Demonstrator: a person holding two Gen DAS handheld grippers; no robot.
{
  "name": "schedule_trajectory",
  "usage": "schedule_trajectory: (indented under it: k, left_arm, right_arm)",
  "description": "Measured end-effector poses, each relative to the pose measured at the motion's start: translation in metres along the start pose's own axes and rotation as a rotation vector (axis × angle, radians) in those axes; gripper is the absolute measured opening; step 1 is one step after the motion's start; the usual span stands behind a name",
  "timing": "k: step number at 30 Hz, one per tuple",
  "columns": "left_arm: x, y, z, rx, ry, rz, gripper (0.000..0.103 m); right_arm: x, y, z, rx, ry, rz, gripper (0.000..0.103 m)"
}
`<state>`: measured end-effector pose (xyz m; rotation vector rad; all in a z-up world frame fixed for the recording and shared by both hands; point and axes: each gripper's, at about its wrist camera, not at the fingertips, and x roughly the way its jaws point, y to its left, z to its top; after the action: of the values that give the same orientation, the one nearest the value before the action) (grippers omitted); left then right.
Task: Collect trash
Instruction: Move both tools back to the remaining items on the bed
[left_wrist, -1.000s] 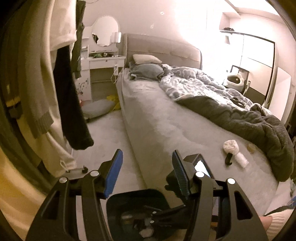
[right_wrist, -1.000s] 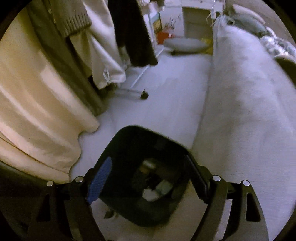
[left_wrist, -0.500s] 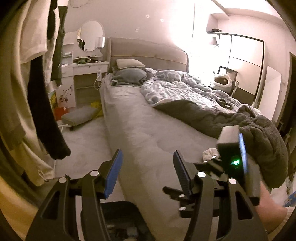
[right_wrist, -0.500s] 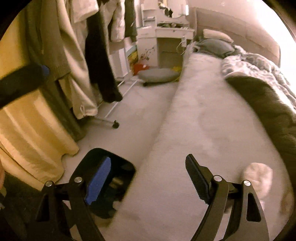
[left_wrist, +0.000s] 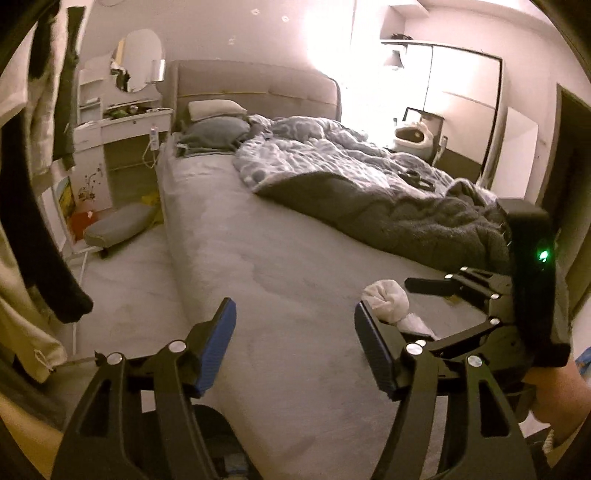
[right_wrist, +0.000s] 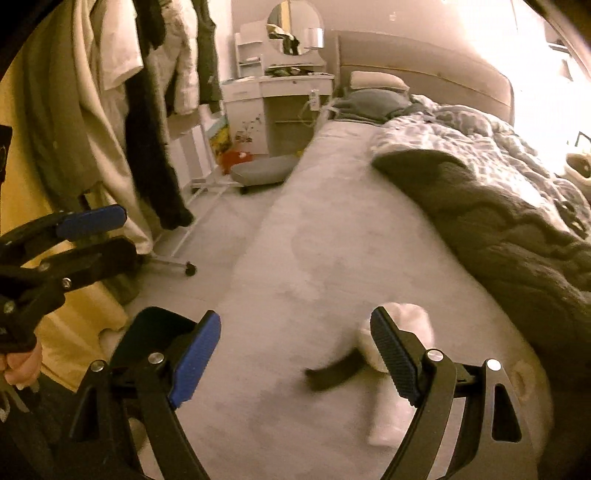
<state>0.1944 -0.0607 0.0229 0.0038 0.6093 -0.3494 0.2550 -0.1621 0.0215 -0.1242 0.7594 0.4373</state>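
On the plush grey bed, a crumpled white wad lies by the released right tool; the left tool, empty, has just been widening.

A broad bare strip of the bed is left open for passage. It is bounded on the right by the heaped dark blanket and on the left by hanging clothes and the black bin.

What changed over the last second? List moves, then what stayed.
Both claws swung from the black bin to the bed. The right claw now nears the white wad; left claw jaws have just been opening, empty. The wad stays put.
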Motion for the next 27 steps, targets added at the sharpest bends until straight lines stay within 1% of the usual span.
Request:
schedule_trajectory:
  k: [1, 3, 7, 15, 19, 24, 26, 27]
  left_arm:
    - [0.004, -0.005, 0.001, 0.022, 0.002, -0.001, 0.070]
    - [0.009, -0.010, 0.002, 0.050, -0.002, -0.003, 0.074]
    - [0.023, -0.019, 0.006, 0.066, -0.003, -0.019, 0.076]
    - [0.049, -0.032, -0.004, 0.073, 0.039, -0.031, 0.080]
    - [0.055, -0.036, -0.008, 0.077, 0.051, -0.037, 0.083]
    - [0.063, -0.037, -0.014, 0.056, 0.068, -0.053, 0.086]
    - [0.067, -0.039, -0.017, 0.074, 0.077, -0.043, 0.087]
    - [0.068, -0.042, -0.018, 0.084, 0.082, -0.038, 0.087]
  right_arm:
    - [0.000, -0.005, -0.003, -0.004, 0.009, -0.030, 0.084]
    - [0.000, -0.011, -0.008, -0.002, 0.017, -0.055, 0.084]
    - [-0.001, -0.029, -0.017, 0.033, 0.027, -0.062, 0.084]
    - [0.002, -0.041, -0.030, 0.042, 0.055, -0.080, 0.084]
    - [0.006, -0.047, -0.038, 0.047, 0.079, -0.093, 0.084]
    - [0.019, -0.055, -0.050, 0.084, 0.118, -0.060, 0.084]
    - [0.024, -0.059, -0.056, 0.098, 0.129, -0.051, 0.083]
    - [0.026, -0.060, -0.059, 0.106, 0.133, -0.044, 0.081]
